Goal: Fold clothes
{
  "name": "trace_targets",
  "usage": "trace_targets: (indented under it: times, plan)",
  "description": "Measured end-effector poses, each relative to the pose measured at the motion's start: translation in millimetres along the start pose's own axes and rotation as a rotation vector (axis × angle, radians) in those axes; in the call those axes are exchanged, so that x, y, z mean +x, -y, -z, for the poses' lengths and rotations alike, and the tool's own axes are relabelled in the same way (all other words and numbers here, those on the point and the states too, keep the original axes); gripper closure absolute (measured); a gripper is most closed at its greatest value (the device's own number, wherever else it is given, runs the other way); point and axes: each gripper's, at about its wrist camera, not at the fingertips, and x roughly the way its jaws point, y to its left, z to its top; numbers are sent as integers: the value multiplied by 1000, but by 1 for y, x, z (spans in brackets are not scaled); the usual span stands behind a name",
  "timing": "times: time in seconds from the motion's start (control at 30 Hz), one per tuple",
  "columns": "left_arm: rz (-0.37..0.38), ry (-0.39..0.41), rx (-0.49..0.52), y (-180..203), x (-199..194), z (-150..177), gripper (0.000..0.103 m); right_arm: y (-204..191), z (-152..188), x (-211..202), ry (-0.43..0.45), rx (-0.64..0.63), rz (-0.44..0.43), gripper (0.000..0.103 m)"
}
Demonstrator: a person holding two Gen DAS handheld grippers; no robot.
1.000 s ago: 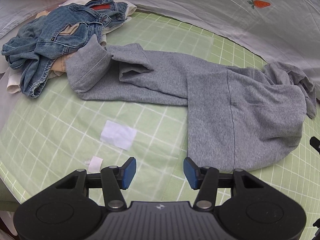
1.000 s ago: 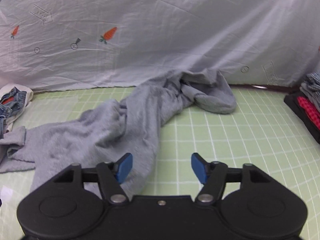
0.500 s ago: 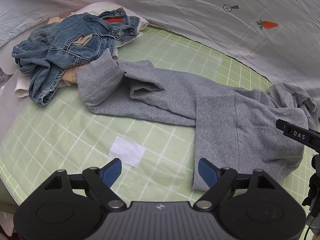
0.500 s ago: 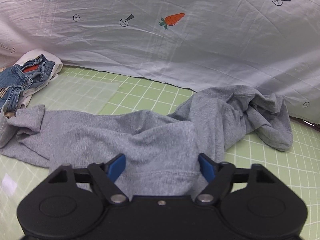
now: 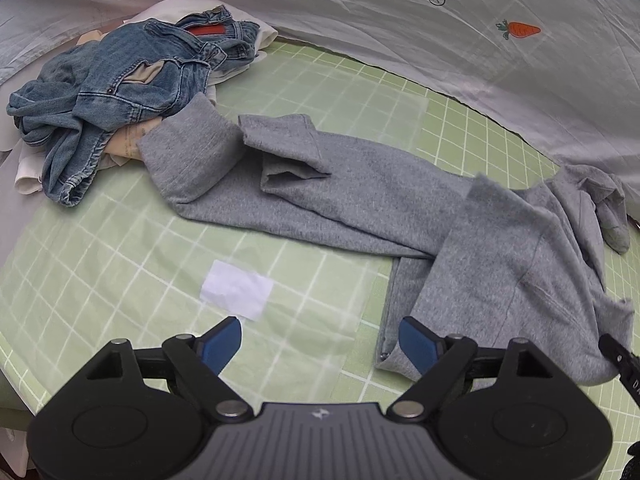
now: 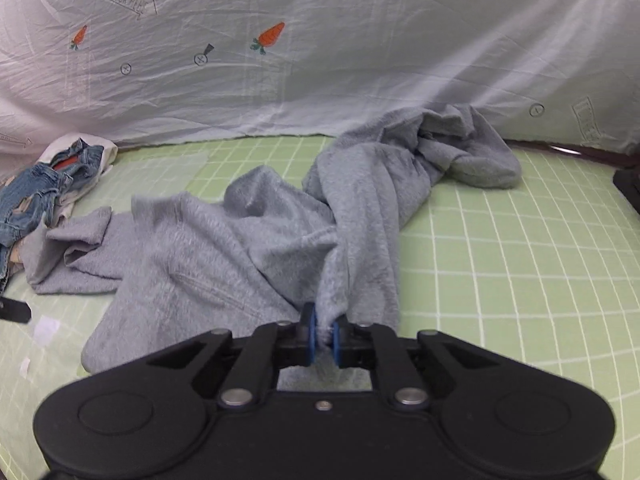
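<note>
Right wrist view: right gripper (image 6: 324,334) clamps bunched grey sweatshirt (image 6: 224,256), soft and floppy; left gripper (image 5: 320,344) gapes empty, should grab the hem at 3 o'clock.

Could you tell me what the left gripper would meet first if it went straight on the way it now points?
Most likely the bare green grid mat: the left gripper is open and angled down at it. The white paper patch and the grey sweatshirt's hem lie to either side, though depth is hard to judge.
</note>
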Motion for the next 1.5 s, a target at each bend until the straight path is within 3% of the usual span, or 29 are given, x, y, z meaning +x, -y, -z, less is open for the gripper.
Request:
trace_targets:
  times: [0.07, 0.13, 0.17, 0.3, 0.33, 0.4, 0.43, 0.67, 0.73, 0.87, 1.13, 1.23, 1.5]
  plan:
    - [0, -9, -5, -2, 3, 0, 17, 7, 12, 5, -46, 5, 30, 94]
    - [0, -15, -4, -5, 5, -2, 17, 8, 10, 0, -33, 17, 49, 91]
    - [-1, -19, -4, -6, 7, -3, 17, 6, 6, -4, -17, 10, 64, 85]
    - [-2, -25, -7, -15, 12, -9, 17, -11, -22, -26, 124, -51, 127, 41]
    - [-1, -21, -7, -18, 13, -12, 17, -15, -32, -29, 155, -59, 130, 36]
    - [-1, -12, -8, -24, 15, -19, 17, -25, -50, -27, 191, -71, 122, 6]
    - [-1, -11, -8, -28, 18, -24, 16, -33, -59, -23, 203, -79, 114, 3]
    - [-15, -2, -6, -64, 43, -56, 15, -98, -105, 31, 200, -86, 65, 0]
    - [-7, 0, -11, -78, 53, -68, 10, -123, -111, 48, 188, -84, 44, 0]
    - [7, -31, -42, -108, 76, -95, 9, -172, -118, 85, 150, -84, 2, 0]
    - [-62, -93, -48, -145, 126, -128, 9, -250, -118, 158, 30, -105, -48, 1]
    - [-89, -105, -38, -147, 138, -131, 3, -271, -115, 170, -2, -95, -67, 7]
    - [-111, -99, -13, -144, 146, -138, 0, -306, -104, 179, -72, -133, -162, 41]
